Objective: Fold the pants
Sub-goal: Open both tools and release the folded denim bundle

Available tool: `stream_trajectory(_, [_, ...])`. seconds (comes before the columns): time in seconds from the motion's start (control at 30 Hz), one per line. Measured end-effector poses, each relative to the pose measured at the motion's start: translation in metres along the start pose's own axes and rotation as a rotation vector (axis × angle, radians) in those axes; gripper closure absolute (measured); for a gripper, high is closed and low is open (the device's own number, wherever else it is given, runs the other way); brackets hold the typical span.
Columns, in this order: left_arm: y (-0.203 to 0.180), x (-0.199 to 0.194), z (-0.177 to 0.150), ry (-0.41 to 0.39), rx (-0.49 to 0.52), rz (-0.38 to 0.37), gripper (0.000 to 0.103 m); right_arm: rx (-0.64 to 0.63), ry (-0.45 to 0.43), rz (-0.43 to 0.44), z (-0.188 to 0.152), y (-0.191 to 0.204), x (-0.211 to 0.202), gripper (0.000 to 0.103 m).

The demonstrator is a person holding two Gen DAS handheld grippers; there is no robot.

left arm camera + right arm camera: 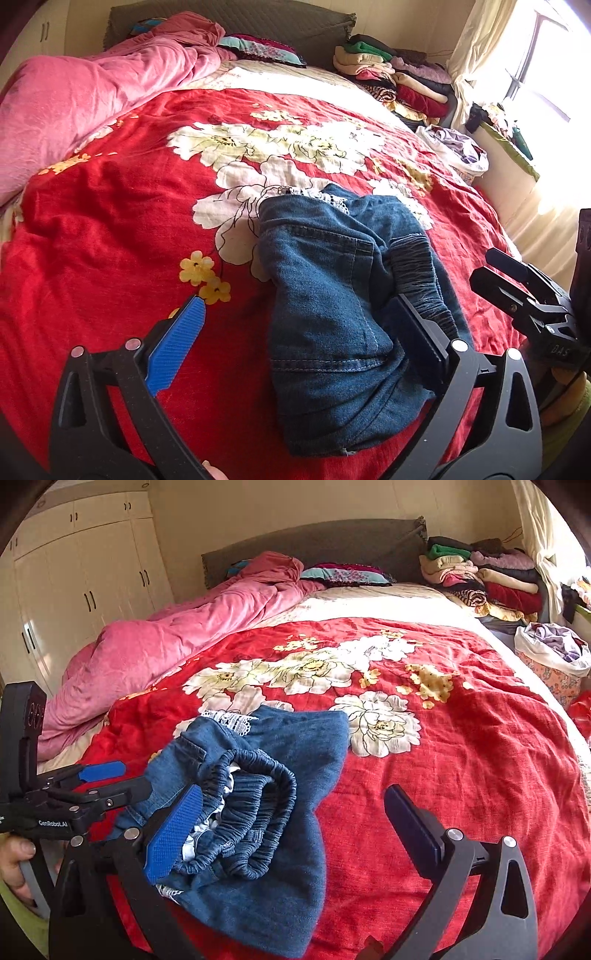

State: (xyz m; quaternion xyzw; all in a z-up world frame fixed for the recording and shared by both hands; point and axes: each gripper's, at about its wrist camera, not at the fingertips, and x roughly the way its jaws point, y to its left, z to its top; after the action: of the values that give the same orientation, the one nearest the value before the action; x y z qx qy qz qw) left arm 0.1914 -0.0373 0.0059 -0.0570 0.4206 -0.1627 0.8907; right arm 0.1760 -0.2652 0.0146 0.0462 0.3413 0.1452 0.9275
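While both grippers stand spread wide with nothing between their pads, a folded pair of blue denim pants lies on a bed's red floral bedspread.

The left gripper frames the near part of the bundle, its blue-padded fingers apart on either side and not pressing the cloth; the right gripper is likewise wide open, with the pants' elastic waistband lying just beside its left pad and the red cover between its fingers. White lace trim shows at the far edge of the denim. A pink quilt is heaped along the left side, and stacked clothes sit by the headboard.
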Motion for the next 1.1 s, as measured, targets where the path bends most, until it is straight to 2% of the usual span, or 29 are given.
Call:
stream_trajectory(0.6, [-0.006, -0.037, -0.005, -0.057, 0.020, 0.035, 0.010, -0.015, -0.068, -0.018, 0.000, 0.010, -0.036, 0.005])
stream_trajectory(1.0, [-0.012, -0.067, -0.037, -0.085, 0.009, 0.049, 0.010, -0.038, -0.121, -0.030, -0.023, 0.024, -0.075, 0.005])
stream_trajectory(1.1, [-0.013, -0.071, -0.047, -0.081, -0.009, 0.031, 0.010, -0.049, -0.121, -0.043, -0.031, 0.029, -0.080, 0.005])
